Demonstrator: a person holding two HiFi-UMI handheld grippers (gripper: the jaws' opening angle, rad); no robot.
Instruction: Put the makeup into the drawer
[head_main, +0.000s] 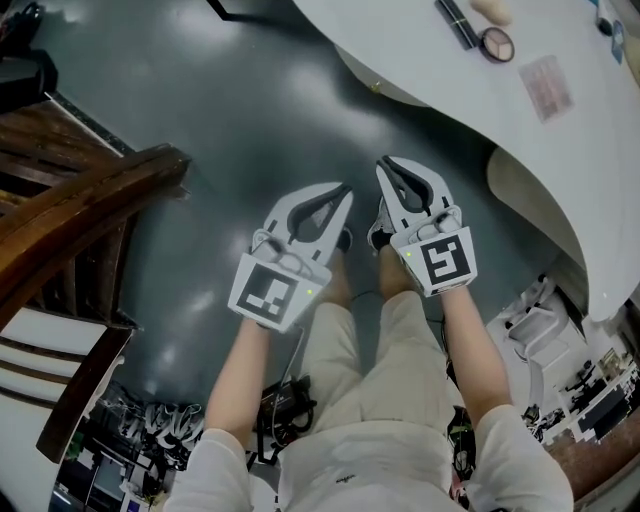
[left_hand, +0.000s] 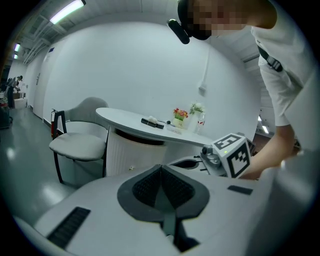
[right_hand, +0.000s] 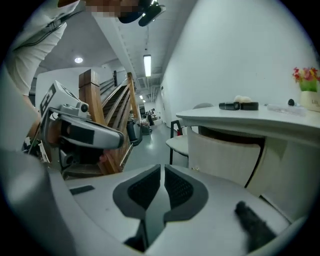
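Note:
The makeup lies on a white curved table (head_main: 440, 70): a black tube (head_main: 457, 22), a round compact (head_main: 497, 44), a beige sponge (head_main: 490, 10) and a pink packet (head_main: 546, 86). Both grippers hang over the grey floor, short of the table. My left gripper (head_main: 345, 190) is shut and holds nothing, its dark pads (left_hand: 150, 185) meeting at the tip. My right gripper (head_main: 385, 165) is also shut and empty, just right of the left one. From the right gripper view the black tube (right_hand: 239, 106) sits on the tabletop above a white ribbed cabinet front (right_hand: 225, 155).
A wooden staircase (head_main: 70, 200) stands at the left. A white chair (left_hand: 80, 145) is beside the table. A flower pot (left_hand: 180, 117) and a small bottle (left_hand: 200, 120) stand on the tabletop. My own legs and feet are below the grippers.

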